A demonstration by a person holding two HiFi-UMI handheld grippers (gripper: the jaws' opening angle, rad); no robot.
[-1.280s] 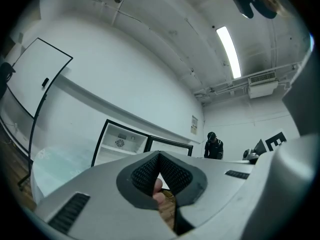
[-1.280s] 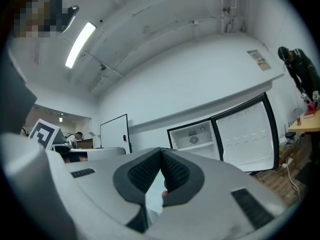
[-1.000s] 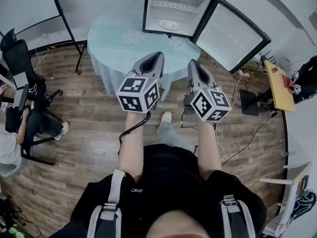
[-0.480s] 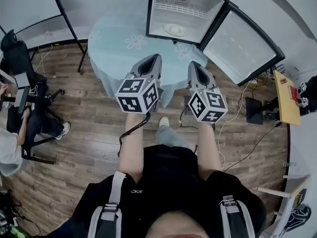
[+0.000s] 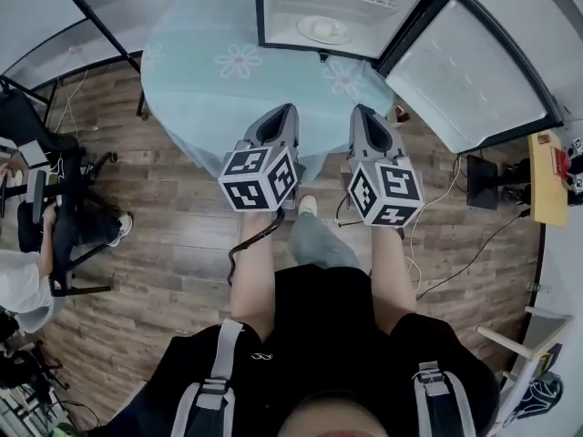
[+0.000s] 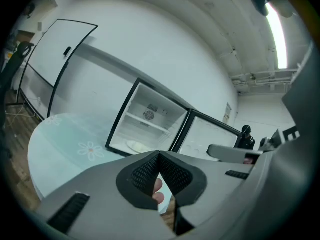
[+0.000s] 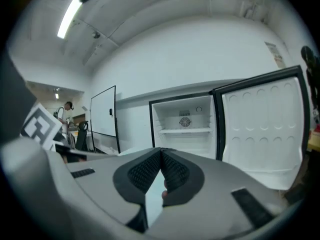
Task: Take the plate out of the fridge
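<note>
The left gripper (image 6: 159, 156) has its jaws pressed together with nothing between them, the ribbed pads meeting along one line. The right gripper (image 7: 161, 151) is the same, closed tight and empty. In the head view both grippers are held side by side in front of the person, near the close edge of a round table (image 5: 196, 80) covered in a pale blue cloth with flower prints, the jaws pointing toward it. A small fridge (image 5: 259, 7) stands on the far side of that table, and its door (image 5: 474, 71) is swung wide open to the right. The plate (image 5: 322, 29) lies on the fridge floor, white, with something pale on it, well apart from both grippers. A whiteboard on a stand (image 6: 55, 54) is to the left, above a wood plank floor (image 5: 164, 244)
</note>
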